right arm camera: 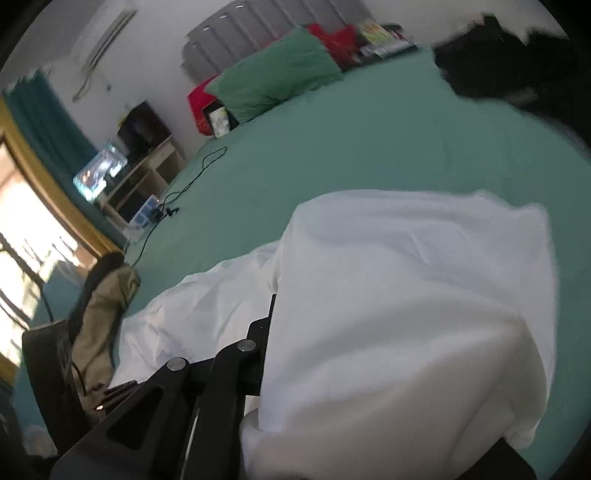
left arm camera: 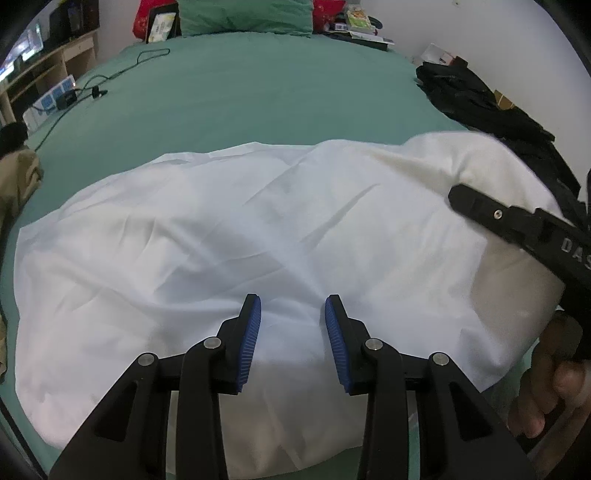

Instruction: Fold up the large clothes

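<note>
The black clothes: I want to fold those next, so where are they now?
In the left wrist view the black clothes lie heaped at the bed's right edge by the wall, just beyond the white garment.

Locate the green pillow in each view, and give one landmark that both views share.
Left wrist view: the green pillow lies at the top centre, at the head of the bed.
Right wrist view: it sits upper centre, tilted, beside something red.
Shared landmark: the black cable trailing across the green sheet.
</note>
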The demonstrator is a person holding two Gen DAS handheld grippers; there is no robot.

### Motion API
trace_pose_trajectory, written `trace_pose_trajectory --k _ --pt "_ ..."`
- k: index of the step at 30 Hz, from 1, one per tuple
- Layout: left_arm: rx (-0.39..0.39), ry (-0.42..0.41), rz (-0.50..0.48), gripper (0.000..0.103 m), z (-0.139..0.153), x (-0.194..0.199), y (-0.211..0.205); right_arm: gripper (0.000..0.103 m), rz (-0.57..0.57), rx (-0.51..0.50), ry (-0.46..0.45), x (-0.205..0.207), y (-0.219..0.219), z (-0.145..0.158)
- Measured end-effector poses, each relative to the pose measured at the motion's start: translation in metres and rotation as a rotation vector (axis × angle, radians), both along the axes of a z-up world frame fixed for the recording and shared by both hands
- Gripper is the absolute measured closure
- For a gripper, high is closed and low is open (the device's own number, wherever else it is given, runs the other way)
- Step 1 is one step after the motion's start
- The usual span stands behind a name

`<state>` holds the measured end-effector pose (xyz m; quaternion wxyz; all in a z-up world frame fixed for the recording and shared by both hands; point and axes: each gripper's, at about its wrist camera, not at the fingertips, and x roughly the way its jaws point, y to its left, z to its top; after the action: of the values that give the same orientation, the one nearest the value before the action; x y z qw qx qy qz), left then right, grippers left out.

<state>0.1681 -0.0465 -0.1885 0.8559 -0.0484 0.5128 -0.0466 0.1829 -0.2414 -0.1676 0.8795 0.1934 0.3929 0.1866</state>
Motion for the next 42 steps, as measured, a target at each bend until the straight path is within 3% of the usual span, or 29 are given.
trace_pose_trajectory --k 6,10,14,16,20,25,28,35,42 --pt "-0.106 0.029 0.007 0.065 0.012 -0.001 0.025 0.092 0.038 -0.185 -0.045 0.000 0.035 0.027" --pt "-0.110 -0.030 0.031 0.065 0.035 -0.017 0.059 0.092 0.048 -0.299 -0.051 -0.001 0.057 0.040" --pt "-0.100 -0.077 0.130 0.065 0.055 -0.042 0.101 0.091 0.087 -0.434 -0.070 -0.006 0.087 0.051" --pt "-0.054 -0.090 0.200 0.065 0.062 -0.057 0.126 0.091 0.116 -0.498 -0.088 -0.011 0.107 0.054" --pt "-0.029 -0.093 0.251 0.065 0.063 -0.079 0.159 0.090 0.195 -0.561 -0.088 -0.018 0.146 0.052" --pt "-0.052 -0.079 0.311 0.065 0.057 -0.096 0.193 0.086 0.296 -0.608 -0.048 -0.022 0.192 0.037" --pt "-0.070 -0.075 0.341 0.065 0.055 -0.104 0.211 0.077 0.340 -0.617 -0.016 -0.023 0.215 0.028" --pt "-0.105 -0.062 0.416 0.064 0.052 -0.121 0.245 0.030 0.561 -0.526 -0.005 -0.044 0.250 0.025" --pt "-0.094 -0.077 0.443 0.065 0.061 -0.129 0.257 0.023 0.771 -0.559 -0.047 -0.078 0.266 0.021"
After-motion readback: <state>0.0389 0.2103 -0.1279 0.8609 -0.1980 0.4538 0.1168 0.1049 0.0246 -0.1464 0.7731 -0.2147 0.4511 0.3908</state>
